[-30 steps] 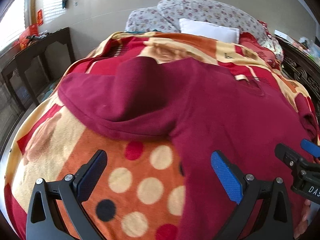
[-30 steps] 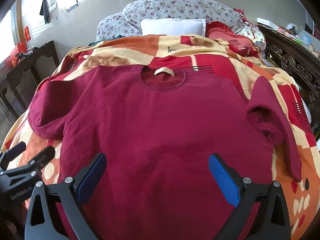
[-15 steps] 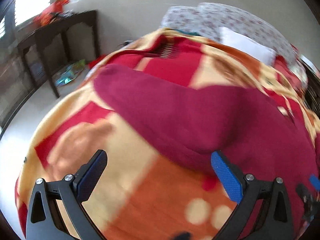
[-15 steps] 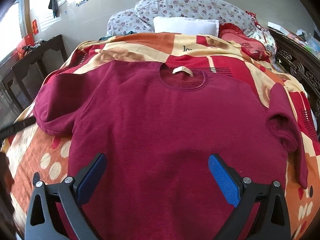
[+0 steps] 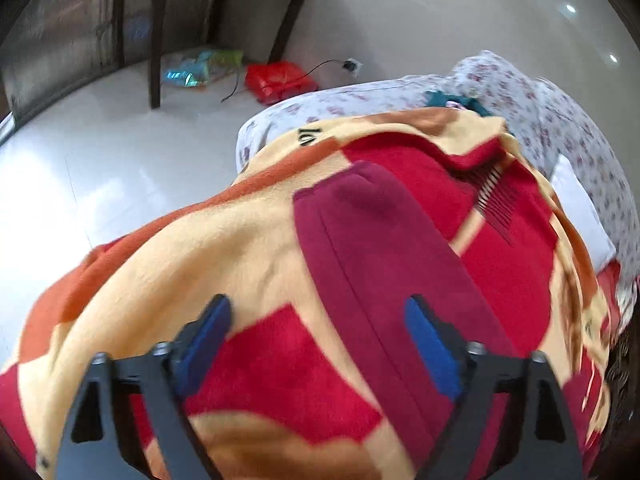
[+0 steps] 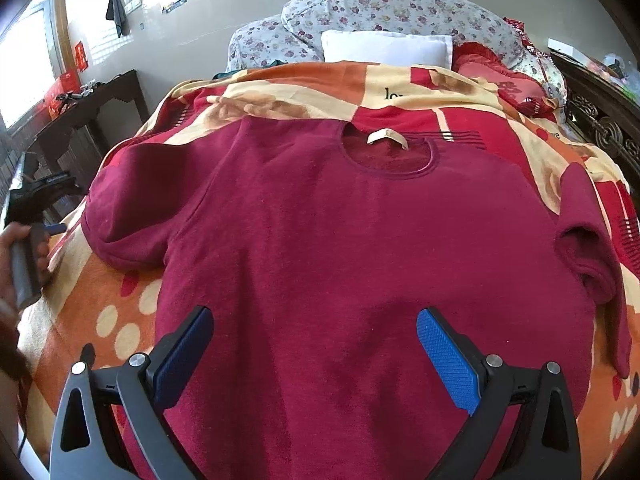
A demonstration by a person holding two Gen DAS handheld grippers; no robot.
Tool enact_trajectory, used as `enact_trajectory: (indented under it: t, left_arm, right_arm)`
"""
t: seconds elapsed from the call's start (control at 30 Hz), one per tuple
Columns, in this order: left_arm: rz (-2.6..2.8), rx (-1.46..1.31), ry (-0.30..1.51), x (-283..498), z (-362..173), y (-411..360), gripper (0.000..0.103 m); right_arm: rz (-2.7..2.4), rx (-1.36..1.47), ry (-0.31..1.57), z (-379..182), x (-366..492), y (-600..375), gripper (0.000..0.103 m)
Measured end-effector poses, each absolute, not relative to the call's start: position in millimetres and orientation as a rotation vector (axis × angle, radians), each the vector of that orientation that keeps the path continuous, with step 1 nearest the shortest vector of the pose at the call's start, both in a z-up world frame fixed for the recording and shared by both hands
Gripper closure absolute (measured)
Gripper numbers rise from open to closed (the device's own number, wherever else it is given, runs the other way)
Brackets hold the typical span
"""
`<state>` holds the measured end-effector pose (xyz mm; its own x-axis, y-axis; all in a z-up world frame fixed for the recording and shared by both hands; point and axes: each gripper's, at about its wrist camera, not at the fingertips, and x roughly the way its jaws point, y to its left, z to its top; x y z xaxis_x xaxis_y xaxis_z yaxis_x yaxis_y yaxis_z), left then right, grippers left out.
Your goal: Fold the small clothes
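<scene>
On blanket (image 6: 400, 92), partial "lov" lettering (image 6: 394, 94)

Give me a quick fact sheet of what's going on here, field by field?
garment: maroon T-shirt, spread flat, neck toward the pillows
surface: patterned blanket on a bed
left sleeve: lying flat on the blanket
left gripper: open, above the sleeve, holding nothing
right gripper: open, above the shirt's lower part, holding nothing
pillows: white pillow against floral ones
folding: not yet started
</scene>
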<state>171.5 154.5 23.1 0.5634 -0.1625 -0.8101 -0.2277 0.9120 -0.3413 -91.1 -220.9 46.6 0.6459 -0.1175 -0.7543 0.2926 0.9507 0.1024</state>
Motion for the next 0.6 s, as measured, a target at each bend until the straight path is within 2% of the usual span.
enact_trajectory:
  t: [0.17, 0.2, 0.23, 0.3, 0.33, 0.37, 0.47, 0.6]
  left_arm:
    - [0.061, -0.412, 0.966, 193.7, 20.5, 147.9, 0.021]
    - [0.048, -0.401, 0.965, 197.0, 20.2, 144.0, 0.027]
    - [0.034, -0.382, 0.967, 200.2, 19.6, 138.4, 0.034]
    - [-0.002, -0.353, 0.987, 206.0, 15.6, 130.3, 0.079]
    - [-0.013, -0.34, 0.988, 205.9, 15.0, 128.4, 0.088]
    - [-0.022, -0.337, 0.979, 204.7, 17.0, 127.5, 0.093]
    - [-0.061, -0.353, 0.895, 183.1, 41.3, 129.9, 0.094]
    - [-0.209, -0.353, 0.773, 137.0, 99.8, 111.4, 0.094]
  right_arm:
    - [-0.227, 0.236, 0.848, 42.6, -88.7, -222.1, 0.0]
    - [-0.224, 0.237, 0.854, 40.8, -87.6, -221.9, 0.0]
    - [-0.221, 0.238, 0.858, 39.5, -86.9, -221.8, 0.0]
    - [-0.216, 0.242, 0.862, 37.9, -86.9, -222.4, 0.0]
    - [-0.216, 0.245, 0.862, 37.6, -87.3, -222.7, 0.0]
    - [-0.217, 0.252, 0.858, 38.4, -88.5, -224.1, 0.0]
    - [-0.222, 0.269, 0.841, 42.6, -92.7, -228.4, 0.0]
    - [-0.23, 0.3, 0.816, 51.4, -99.9, -234.9, 0.0]
